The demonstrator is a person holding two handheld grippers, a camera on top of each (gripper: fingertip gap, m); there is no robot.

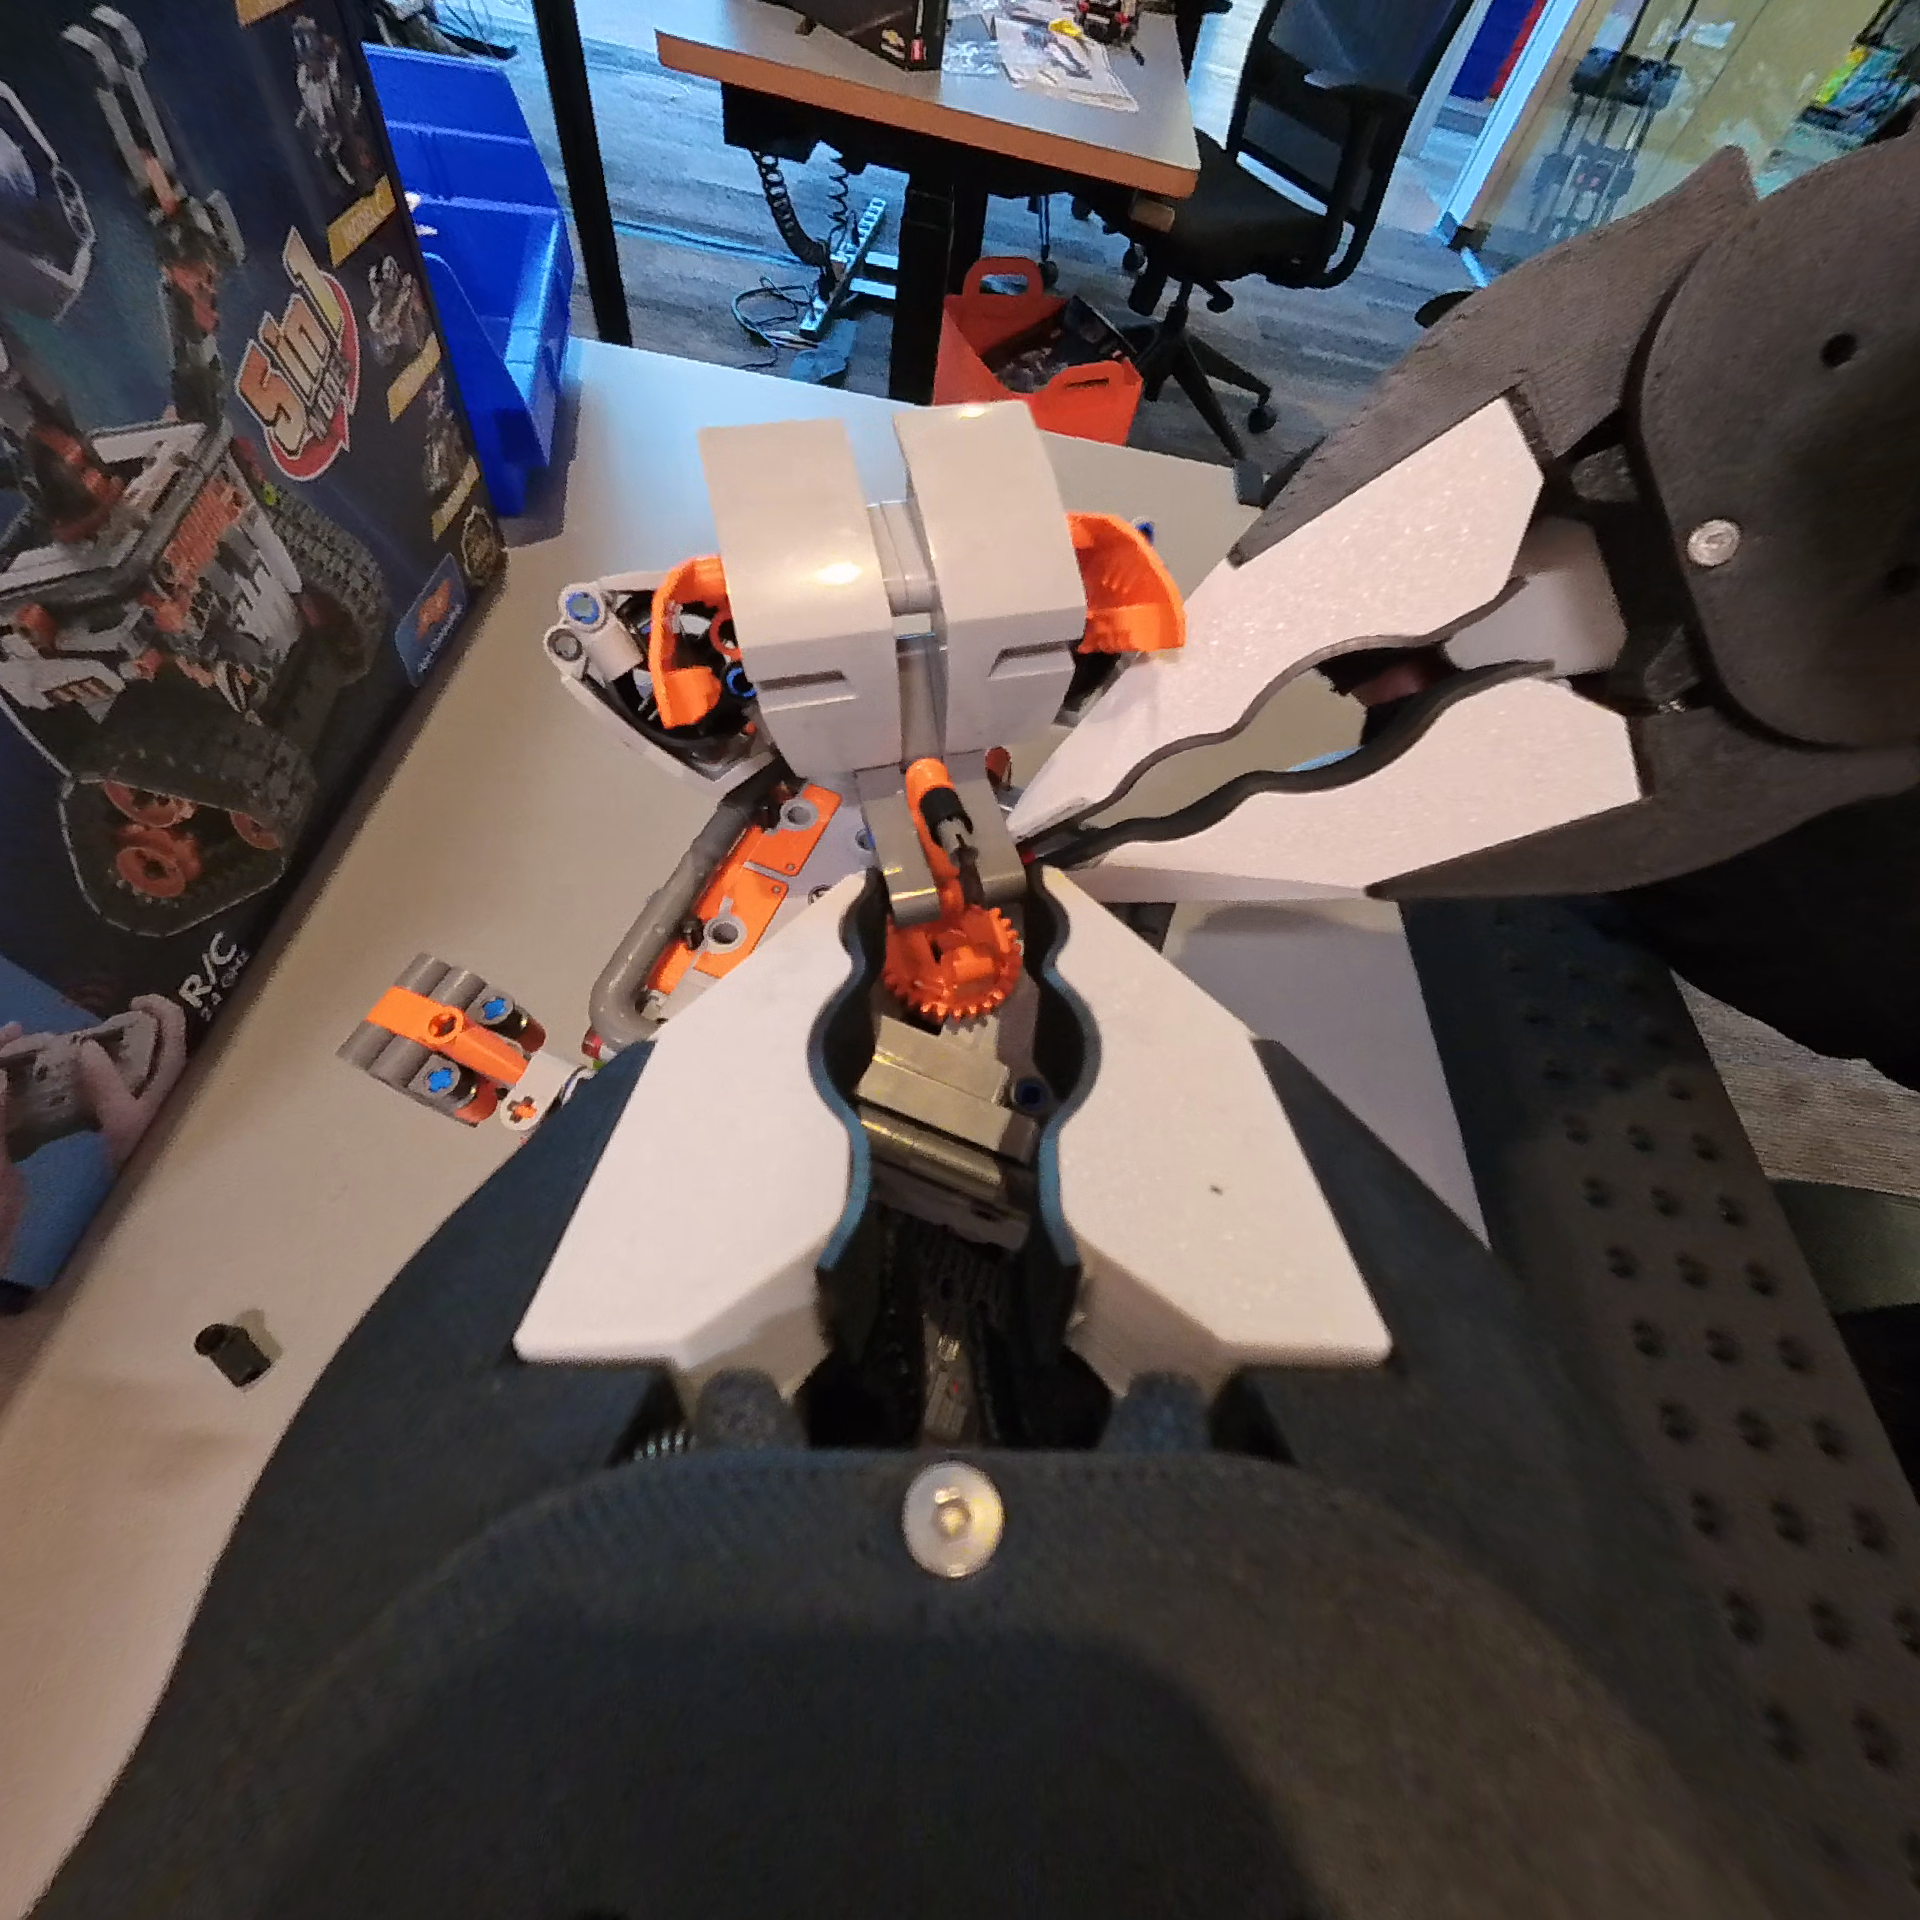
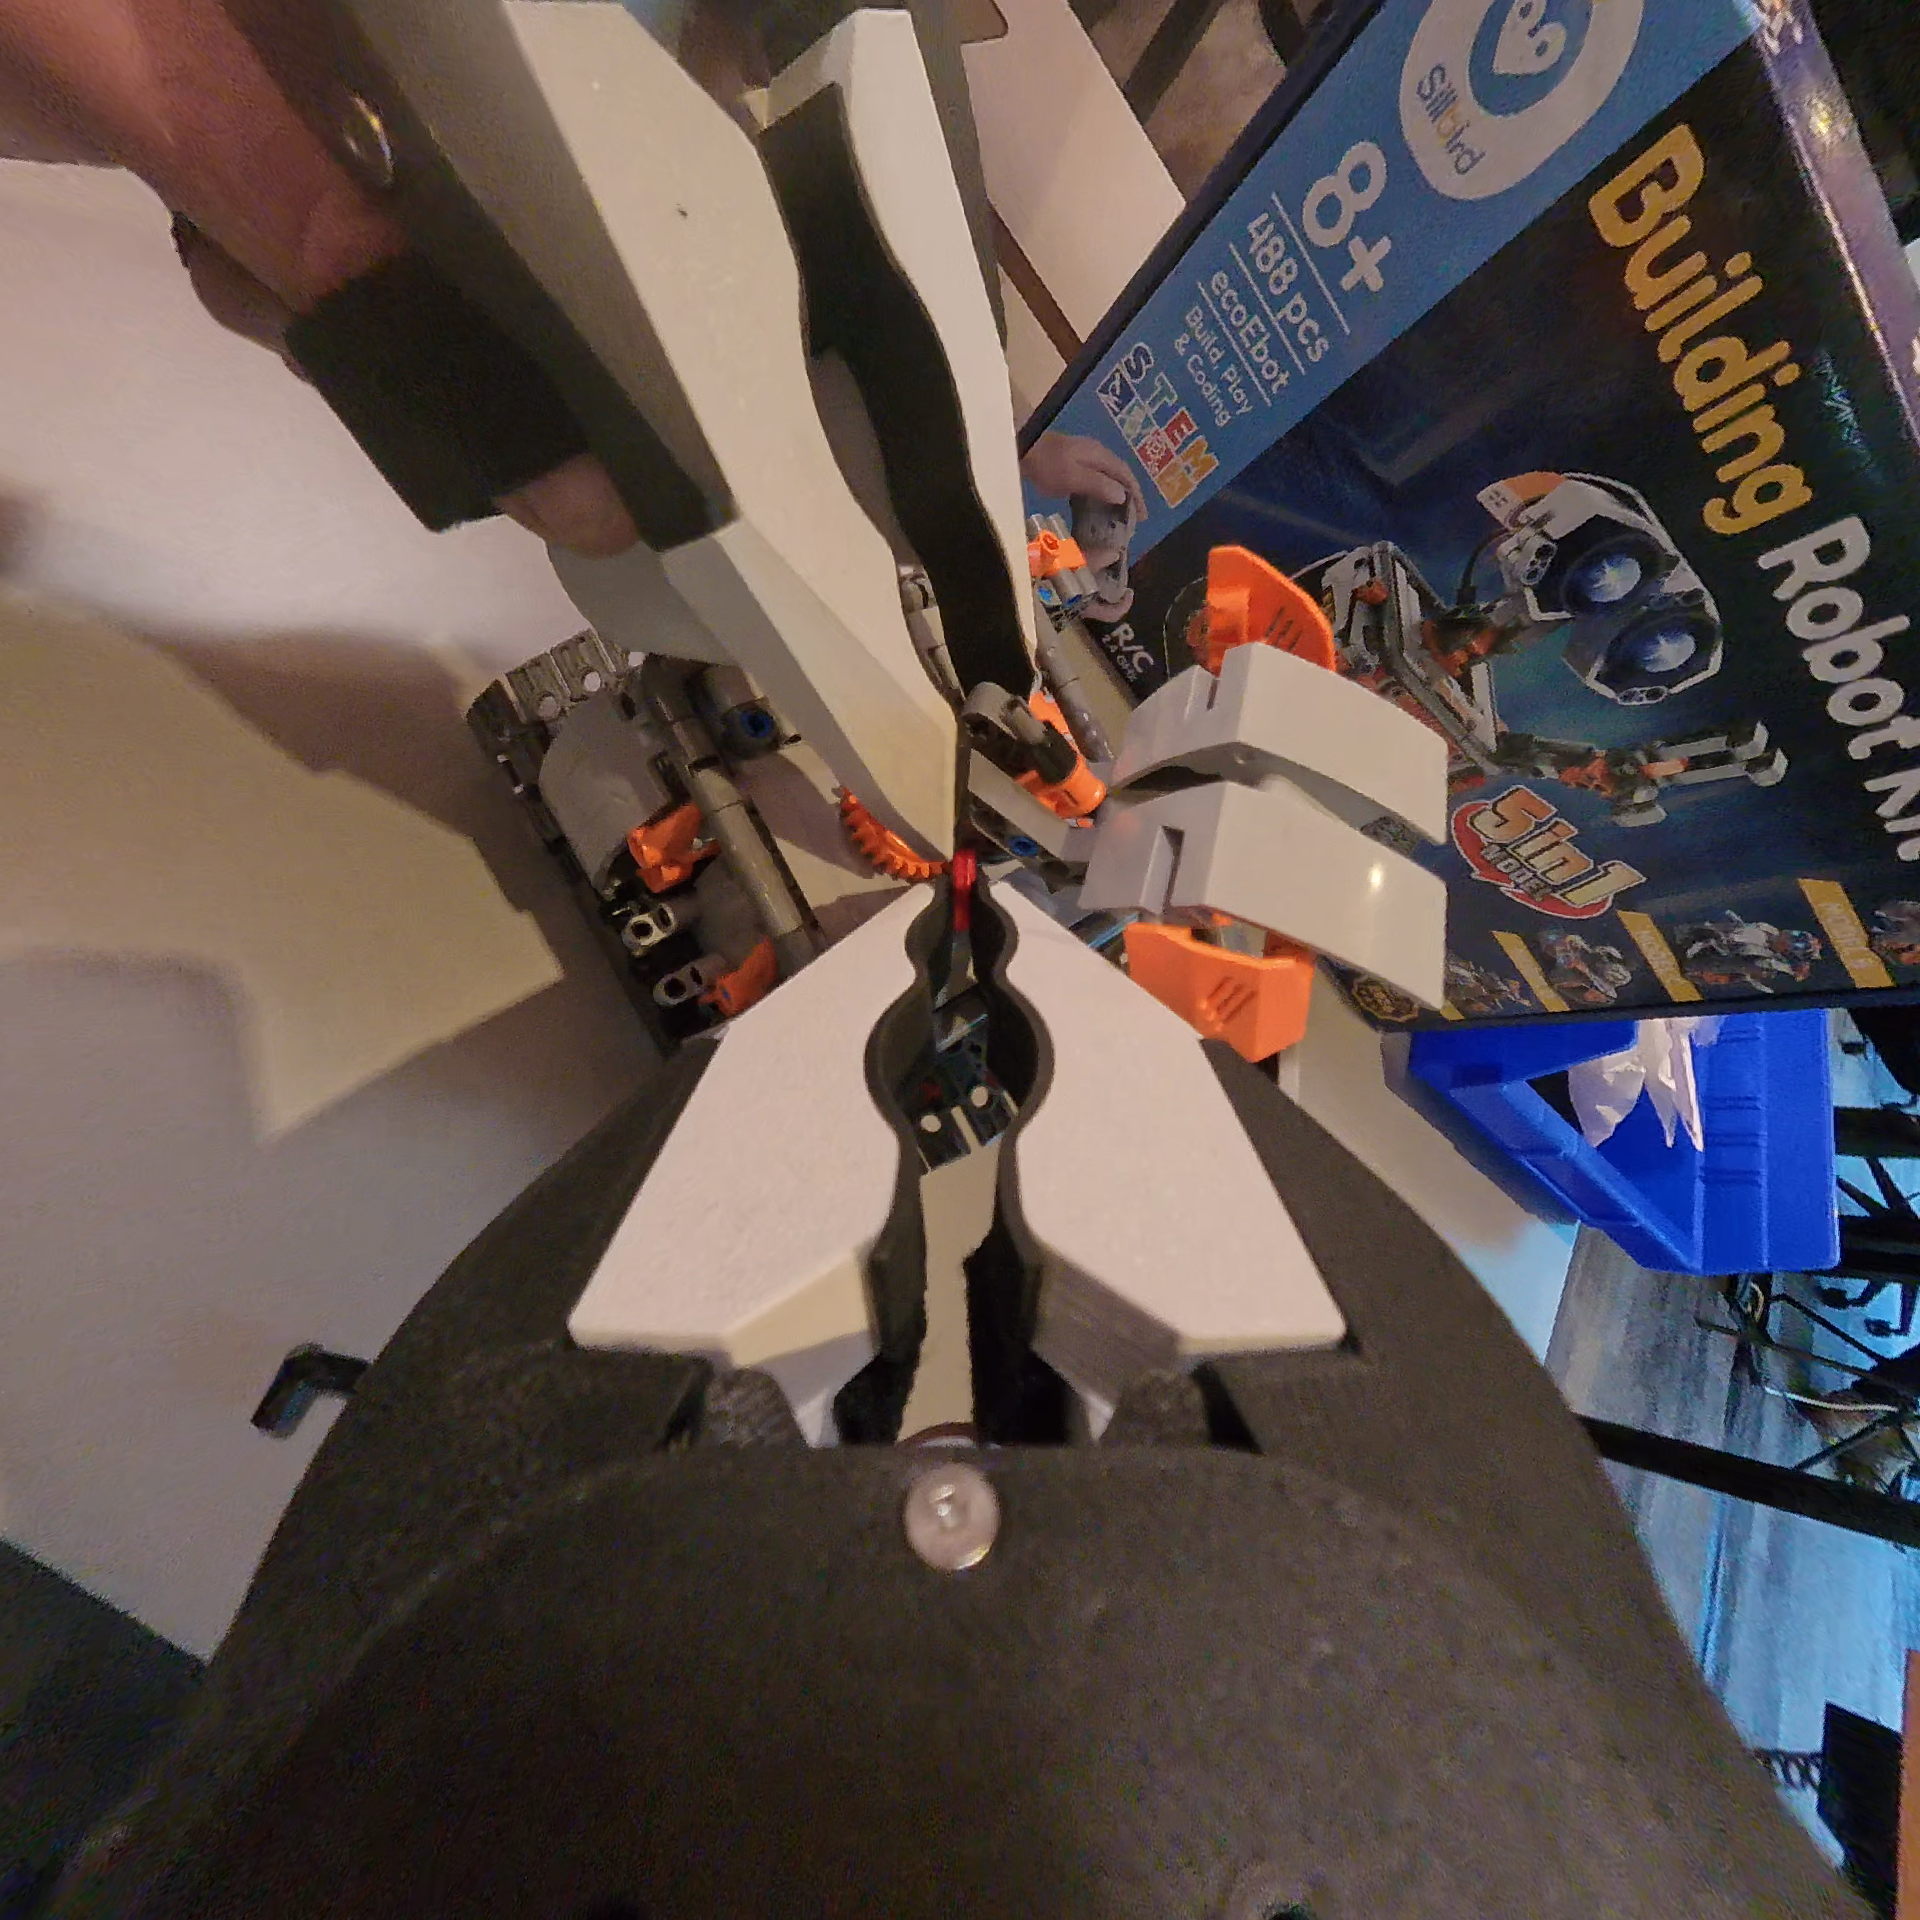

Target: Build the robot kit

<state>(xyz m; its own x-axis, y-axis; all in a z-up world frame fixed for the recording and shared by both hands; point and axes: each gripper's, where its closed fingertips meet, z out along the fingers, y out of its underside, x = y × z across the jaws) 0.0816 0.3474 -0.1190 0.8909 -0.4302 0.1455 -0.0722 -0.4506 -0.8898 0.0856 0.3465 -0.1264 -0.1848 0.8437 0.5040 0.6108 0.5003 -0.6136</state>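
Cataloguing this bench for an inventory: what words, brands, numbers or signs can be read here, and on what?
I don't copy out writing; these bear it.
Dark blue kit box: large lettering, numbers, badges.
Papers on far desk: too small to read.
Grey and orange model: none visible.

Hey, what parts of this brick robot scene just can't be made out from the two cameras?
- Left wrist view: the brick robot's lower body, hidden behind the left hand-held gripper.
- Right wrist view: what the right hand-held gripper pinches, too small and dark.
- Right wrist view: left foreground, blurred.
- Both views: the kit box, cut off by edges.
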